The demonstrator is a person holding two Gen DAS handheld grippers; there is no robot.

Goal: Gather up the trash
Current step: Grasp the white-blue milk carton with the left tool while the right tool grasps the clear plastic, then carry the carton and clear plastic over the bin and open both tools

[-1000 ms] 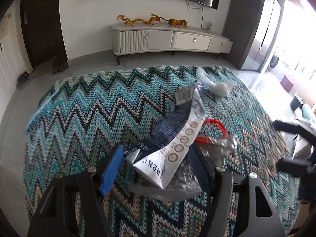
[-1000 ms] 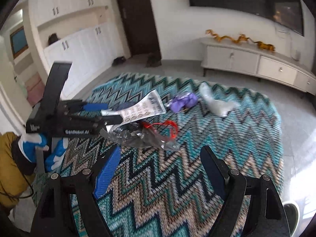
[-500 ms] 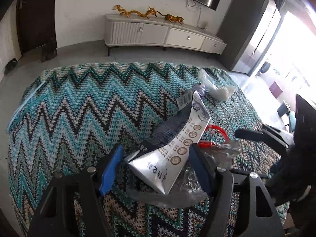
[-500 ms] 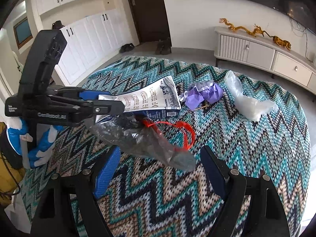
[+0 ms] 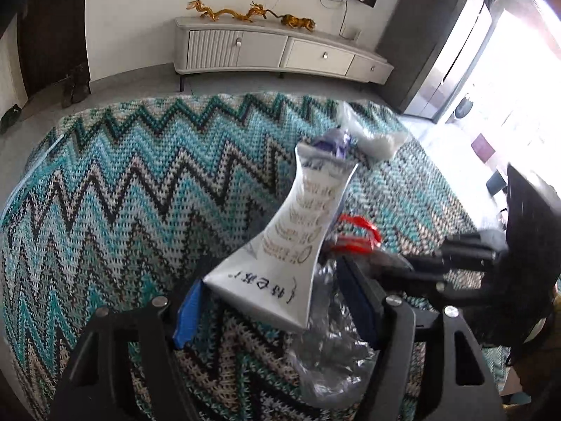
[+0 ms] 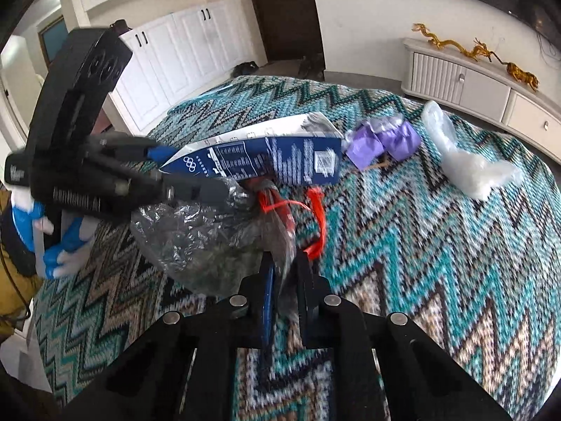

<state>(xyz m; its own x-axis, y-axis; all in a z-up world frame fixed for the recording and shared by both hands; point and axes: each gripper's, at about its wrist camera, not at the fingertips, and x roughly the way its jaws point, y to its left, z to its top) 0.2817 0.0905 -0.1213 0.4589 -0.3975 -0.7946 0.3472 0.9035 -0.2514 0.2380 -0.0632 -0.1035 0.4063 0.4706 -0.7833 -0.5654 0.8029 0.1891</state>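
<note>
My left gripper [image 5: 277,301] is shut on a flattened blue-and-white milk carton [image 5: 301,231], held above the zigzag rug; it also shows in the right wrist view [image 6: 266,165]. A grey plastic trash bag [image 6: 210,242] with red drawstrings [image 6: 315,221] hangs below the carton. My right gripper [image 6: 284,280] is shut on the edge of that bag. A purple wrapper [image 6: 385,140] and a clear plastic bag [image 6: 470,168] lie on the rug beyond.
The zigzag-patterned rug [image 5: 115,193] covers the floor. A white TV cabinet [image 5: 280,52] with gold dragon figures stands against the far wall. White cupboards [image 6: 182,52] and a dark door [image 6: 284,10] are at the left.
My right gripper moved in toward the bag and closed on its edge. The left gripper turned the carton more upright.
</note>
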